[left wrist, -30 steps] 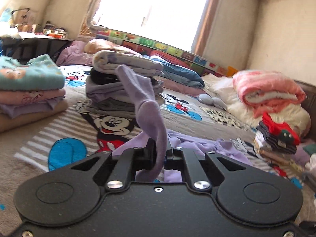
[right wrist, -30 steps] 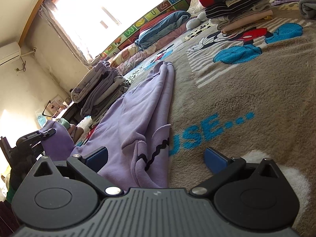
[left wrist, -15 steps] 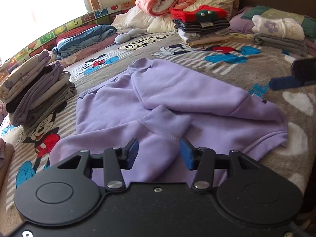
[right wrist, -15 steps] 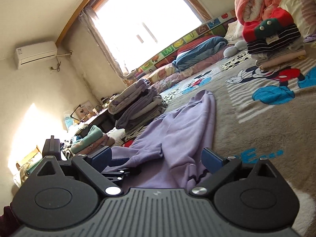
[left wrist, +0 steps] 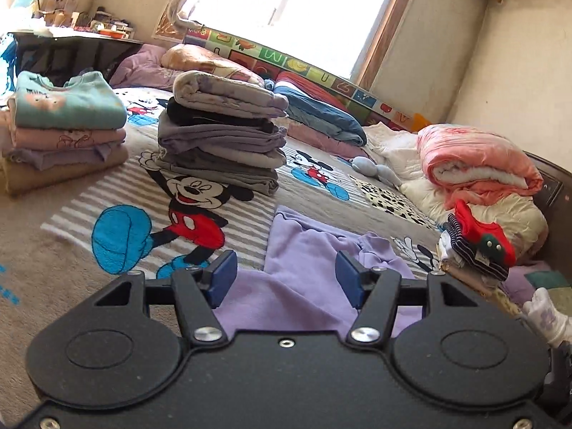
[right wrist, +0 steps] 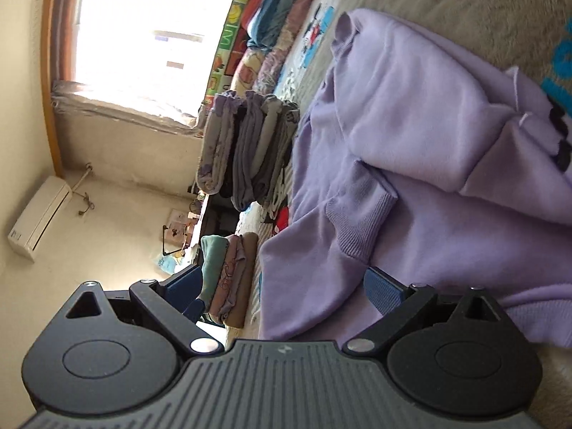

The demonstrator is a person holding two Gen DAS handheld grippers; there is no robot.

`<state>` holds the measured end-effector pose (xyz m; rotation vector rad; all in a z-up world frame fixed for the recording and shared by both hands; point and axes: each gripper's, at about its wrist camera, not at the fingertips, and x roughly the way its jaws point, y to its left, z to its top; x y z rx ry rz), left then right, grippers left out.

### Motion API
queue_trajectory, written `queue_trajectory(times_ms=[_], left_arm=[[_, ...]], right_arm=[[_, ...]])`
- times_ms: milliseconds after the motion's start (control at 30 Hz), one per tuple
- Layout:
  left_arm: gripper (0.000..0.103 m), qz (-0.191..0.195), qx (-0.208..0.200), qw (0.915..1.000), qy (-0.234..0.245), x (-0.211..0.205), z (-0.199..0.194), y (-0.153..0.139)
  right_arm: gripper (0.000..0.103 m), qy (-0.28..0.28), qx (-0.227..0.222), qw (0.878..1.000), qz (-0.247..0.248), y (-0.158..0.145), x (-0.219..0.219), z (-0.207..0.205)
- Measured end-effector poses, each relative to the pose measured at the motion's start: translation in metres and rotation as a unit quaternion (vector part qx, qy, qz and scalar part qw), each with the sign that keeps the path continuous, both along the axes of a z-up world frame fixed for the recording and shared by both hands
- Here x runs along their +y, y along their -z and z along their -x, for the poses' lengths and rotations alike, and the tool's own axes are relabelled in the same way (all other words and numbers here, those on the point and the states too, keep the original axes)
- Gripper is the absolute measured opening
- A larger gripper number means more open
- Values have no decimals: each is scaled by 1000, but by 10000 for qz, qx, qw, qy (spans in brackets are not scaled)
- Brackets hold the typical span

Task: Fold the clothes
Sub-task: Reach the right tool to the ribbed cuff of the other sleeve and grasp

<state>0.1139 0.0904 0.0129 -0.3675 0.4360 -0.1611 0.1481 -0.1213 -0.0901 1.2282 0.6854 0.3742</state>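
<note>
A lilac sweatshirt (left wrist: 307,243) lies on the Mickey Mouse blanket (left wrist: 193,207), with one sleeve folded across its body. My left gripper (left wrist: 286,279) hovers just above the near part of it, jaws opening, and no cloth is pinched between the blue pads. In the right wrist view the picture is rolled onto its side. There the sweatshirt (right wrist: 411,114) fills the right half, its ribbed cuff (right wrist: 361,221) lying on the body. My right gripper (right wrist: 286,287) is wide open at the sweatshirt's near edge and holds nothing.
A tall stack of folded grey and purple clothes (left wrist: 221,143) stands beyond the sweatshirt. A teal and pink stack (left wrist: 64,125) sits at the left, a red and striped stack (left wrist: 475,246) at the right. A pink quilt (left wrist: 475,164) and pillows line the back.
My left gripper let go of the lilac sleeve it held up and has opened; the sleeve now lies on the sweatshirt. My right gripper rolled onto its side and moved nearer the garment.
</note>
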Motion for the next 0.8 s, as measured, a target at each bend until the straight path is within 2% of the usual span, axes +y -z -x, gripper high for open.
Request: queue_trajectory(times_ms=[100,267,567,600,667,700,800], left_arm=[[60,163,57,9998,-28,9,-5,5],[60,477,-7,9988,-90,26,-4,4],[60,893,9,9959,-173,48,-3,8],[60,928,22,9955,-162,49,-4,9],[60,940,44,9954,-158,50,-6,10],[60,942,51,9954,-152,50,-6,11],[60,934,87,9955,-138,49,-9,13]], right_arm=[[97,35,257,9993,251,0,16,-8],[97,402,287,9978,436,4,25,-15],[99,904,-120,9933,715,0,31,-23],[97,922,-142,9929,734,-1,32,-25],[80,887,-233,9937,644,-3,32,-28],[66,840,-290,9941,623,-4,33,-29],[63,718,-124,9930,931,-1,39,-30]])
